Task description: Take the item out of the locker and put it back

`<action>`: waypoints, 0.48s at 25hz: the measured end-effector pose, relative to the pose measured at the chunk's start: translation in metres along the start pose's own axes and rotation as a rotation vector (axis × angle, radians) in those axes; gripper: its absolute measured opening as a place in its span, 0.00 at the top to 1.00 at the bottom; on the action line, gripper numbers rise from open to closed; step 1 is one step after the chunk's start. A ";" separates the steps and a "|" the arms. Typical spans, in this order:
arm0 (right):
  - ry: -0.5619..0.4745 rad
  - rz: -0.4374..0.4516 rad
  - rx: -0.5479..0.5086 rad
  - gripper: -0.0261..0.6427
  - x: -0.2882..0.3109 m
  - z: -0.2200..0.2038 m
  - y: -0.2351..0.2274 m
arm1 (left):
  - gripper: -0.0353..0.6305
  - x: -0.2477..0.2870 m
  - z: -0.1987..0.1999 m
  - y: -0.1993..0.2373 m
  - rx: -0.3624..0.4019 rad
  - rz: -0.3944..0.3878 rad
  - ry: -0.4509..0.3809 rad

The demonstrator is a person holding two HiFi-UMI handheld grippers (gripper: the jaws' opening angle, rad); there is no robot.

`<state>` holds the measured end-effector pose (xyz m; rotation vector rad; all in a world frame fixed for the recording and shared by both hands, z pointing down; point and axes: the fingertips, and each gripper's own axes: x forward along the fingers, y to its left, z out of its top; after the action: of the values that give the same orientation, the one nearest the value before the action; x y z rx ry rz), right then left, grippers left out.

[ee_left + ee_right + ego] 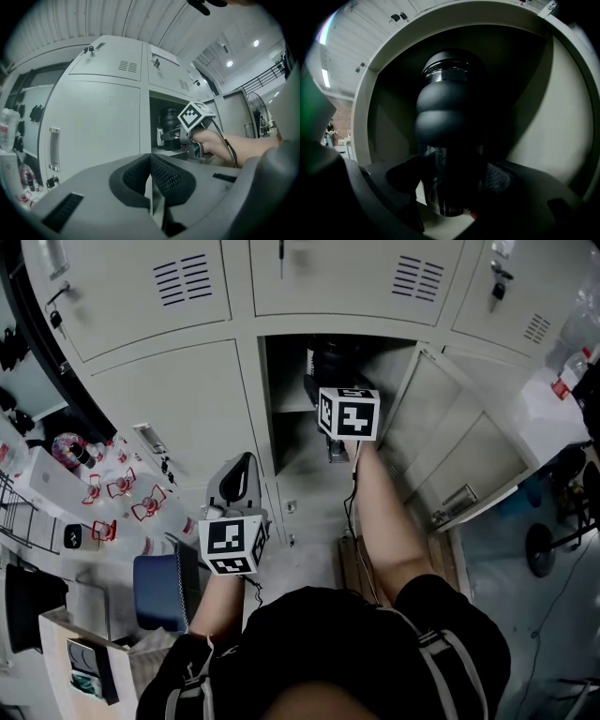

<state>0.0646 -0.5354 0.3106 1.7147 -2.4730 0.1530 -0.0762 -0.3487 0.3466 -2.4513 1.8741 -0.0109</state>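
Fingers (499,180) of my right gripper (451,187) are clasping the upright bottle (447,108) inside the locker (384,362), while my left gripper (150,180) is hanging back, closed and empty.
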 end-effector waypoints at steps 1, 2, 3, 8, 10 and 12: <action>0.004 0.011 0.010 0.38 -0.003 0.000 0.001 | 0.93 -0.001 0.000 -0.001 0.000 -0.003 0.001; 0.008 0.022 0.022 0.38 -0.006 0.000 0.002 | 0.93 -0.001 -0.001 -0.003 -0.001 -0.007 0.002; 0.013 0.033 0.035 0.38 -0.010 0.000 0.003 | 0.93 -0.002 -0.001 -0.004 -0.002 -0.011 0.003; 0.030 0.055 0.068 0.38 -0.028 -0.003 0.003 | 0.93 -0.003 -0.001 -0.011 -0.006 -0.030 0.002; 0.035 0.060 0.063 0.38 -0.036 -0.005 0.005 | 0.93 -0.004 -0.002 -0.014 -0.009 -0.039 0.003; 0.035 0.066 0.064 0.38 -0.045 -0.007 0.008 | 0.93 -0.004 -0.003 -0.018 -0.011 -0.050 0.006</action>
<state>0.0732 -0.4904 0.3106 1.6405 -2.5263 0.2686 -0.0596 -0.3401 0.3507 -2.5077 1.8193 -0.0095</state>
